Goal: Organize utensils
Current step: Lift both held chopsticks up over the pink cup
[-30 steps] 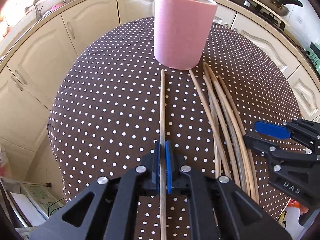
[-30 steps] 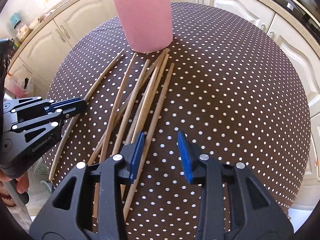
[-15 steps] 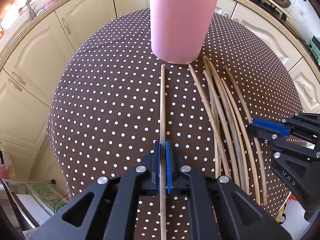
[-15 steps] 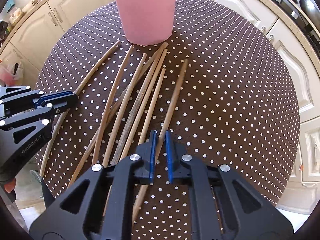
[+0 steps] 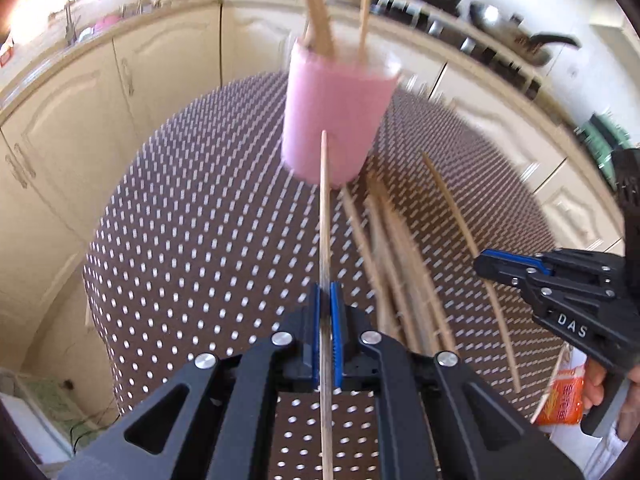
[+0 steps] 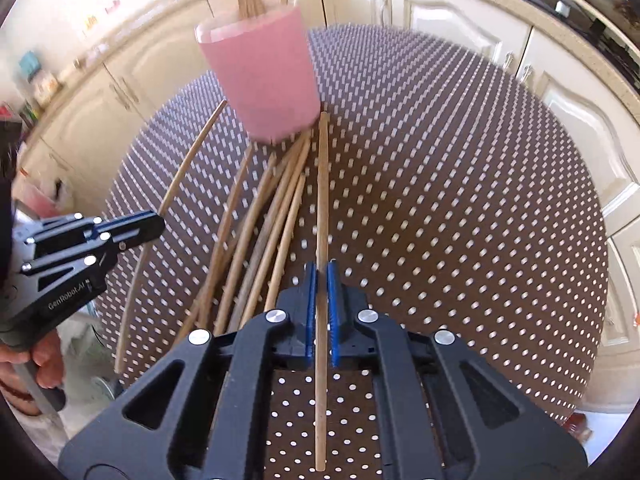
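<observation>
Several sticks stand in the pink cup (image 5: 336, 116); each gripper (image 5: 327, 312) (image 6: 321, 300) pinches one chopstick (image 5: 325, 216) (image 6: 322, 200); a loose pile (image 6: 260, 232) remains beside the cup.

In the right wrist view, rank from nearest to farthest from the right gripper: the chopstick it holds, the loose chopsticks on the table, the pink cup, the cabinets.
1. Held chopstick: clamped in the right gripper, pointing ahead.
2. Loose chopsticks: on the tablecloth, just ahead and left.
3. Pink cup: farther ahead, slightly left, at the sticks' far ends.
4. Cabinets: beyond the table's far edge.
</observation>
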